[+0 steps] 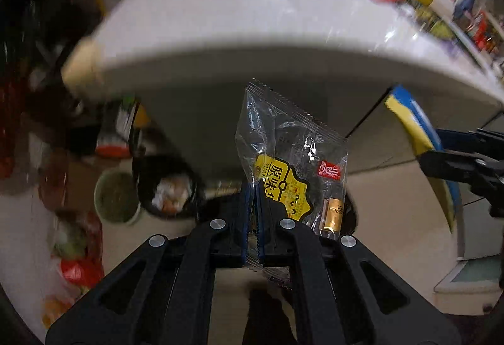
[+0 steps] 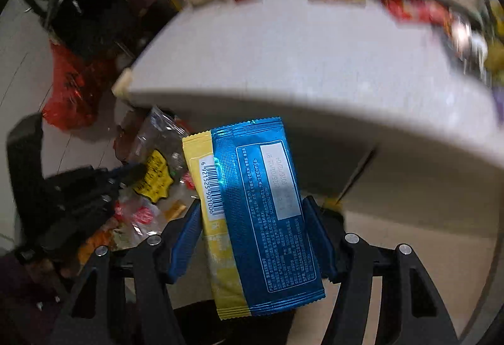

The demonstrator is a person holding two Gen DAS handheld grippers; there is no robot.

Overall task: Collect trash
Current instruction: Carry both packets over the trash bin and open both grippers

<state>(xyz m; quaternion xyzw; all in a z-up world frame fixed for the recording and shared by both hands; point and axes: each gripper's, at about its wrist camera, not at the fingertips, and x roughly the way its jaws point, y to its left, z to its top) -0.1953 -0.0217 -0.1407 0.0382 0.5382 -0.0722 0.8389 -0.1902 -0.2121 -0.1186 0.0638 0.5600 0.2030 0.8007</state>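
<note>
The left gripper (image 1: pixel 252 212) is clenched on a clear plastic wrapper with a yellow label (image 1: pixel 283 168), its two blue pads pinching only the wrapper's lower left edge, so most of the film stands up and out beyond the fingertips. The right gripper (image 2: pixel 252 238) grasps a blue and yellow snack packet (image 2: pixel 255 219) across its width, one pad against the yellow edge and the other against the blue side, with the packet's top reaching well past the fingertips and its bottom hanging back toward the wrist. Ahead of both pairs of fingers runs the rounded edge of a white table (image 1: pixel 252 30); lower down and left of the left fingers sits a dark bin holding crumpled scraps (image 1: pixel 170 190), which looks like the likely drop place. The risks, as I judge them: the clear wrapper is held by a thin margin and could slide free on a quick swing; the packet, gripped across a soft body, could buckle and twist out; and since the two grippers travel close together, their loads could brush each other or catch the table's edge, landing short of the bin.
</note>
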